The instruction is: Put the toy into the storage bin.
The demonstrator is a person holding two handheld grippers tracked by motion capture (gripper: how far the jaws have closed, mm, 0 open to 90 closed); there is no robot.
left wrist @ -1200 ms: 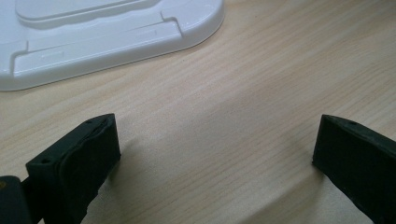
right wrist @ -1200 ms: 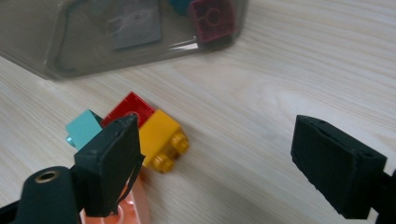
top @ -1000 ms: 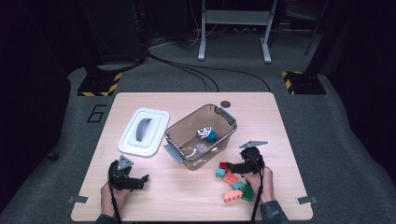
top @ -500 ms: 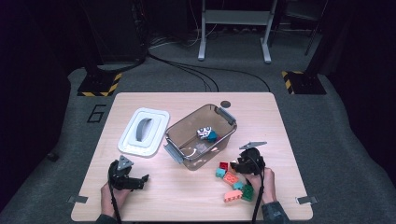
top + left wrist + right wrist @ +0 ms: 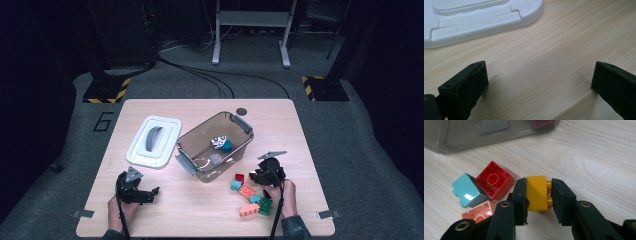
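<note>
Dark floor, cables and hazard-striped stand feet were seen behind a pale wooden table (image 5: 165,210). All places below are given relative to the clear plastic box (image 5: 212,147), which stood open near the middle of the table.

Well to the left of the box and nearer the person, the left gripper (image 5: 146,194) was held low over bare wood. In the left gripper view its jaws were spread wide, with only the tabletop seen between them. Just to the left of the box, a white lid (image 5: 153,141) with a grey handle was laid flat; its corner (image 5: 474,17) was seen beyond the left gripper's jaws.

Inside the box, a few small pieces were lying, among them a teal one (image 5: 227,145).

To the right of the box and toward the person, loose bricks were scattered: a red brick (image 5: 494,180) lying hollow side up, a turquoise brick (image 5: 466,190) touching it, and a peach brick (image 5: 477,212) just beside both. At the right of that cluster, the right gripper (image 5: 538,195) had just been closed on a yellow brick (image 5: 536,192). One pad was pressed on the brick's flat side, the other against its studs, with the brick held at table level.
</note>
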